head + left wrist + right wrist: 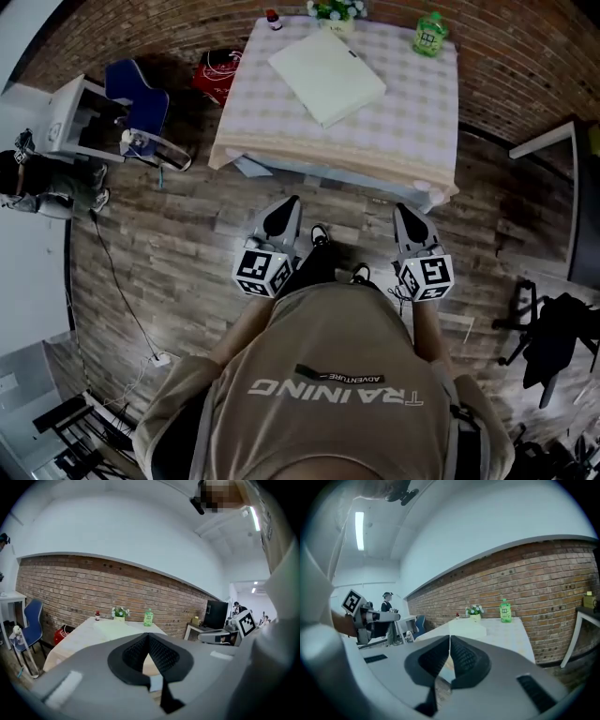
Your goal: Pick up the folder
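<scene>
Two-handed carry, nothing gripped.

Head view: looking steeply down on wood floor [169, 253], w/ table [412, 122] at far side under checked cloth. Spotting folder [326, 75] lying flat on cloth, far-centre, turned at an angle, nothing resting on it. Noting small red-capped bottle [273, 19], flower pot [336, 13] and green bottle [429, 34] lining far edge, prob. pushed back to leave the middle free. Holding left gripper [292, 204] and right gripper [401, 211] out front, side by side over floor, tips aiming at table's near edge but well apart from it, so no reaching folder from here. Seeing blue chair [141, 98] and red bag [217, 70] at far left, off the line to table.

Left gripper view: looking along jaws pressed together, pads meeting in a thin line, nothing between. Catching table beyond tips, folder as a pale slab on it, brick wall [70, 588] behind.

Right gripper view: showing same, jaws closed tight and empty. Placing folder beyond tips on table, green bottle further right.

Judging stage: approaching only, pick-up not begun. Keeping jaws closed prob. as idle carry; needing to open them before taking folder. Expecting a flat-lying folder to call for sliding one jaw under an edge or corner. Risking pinching cloth along w/ it.
</scene>
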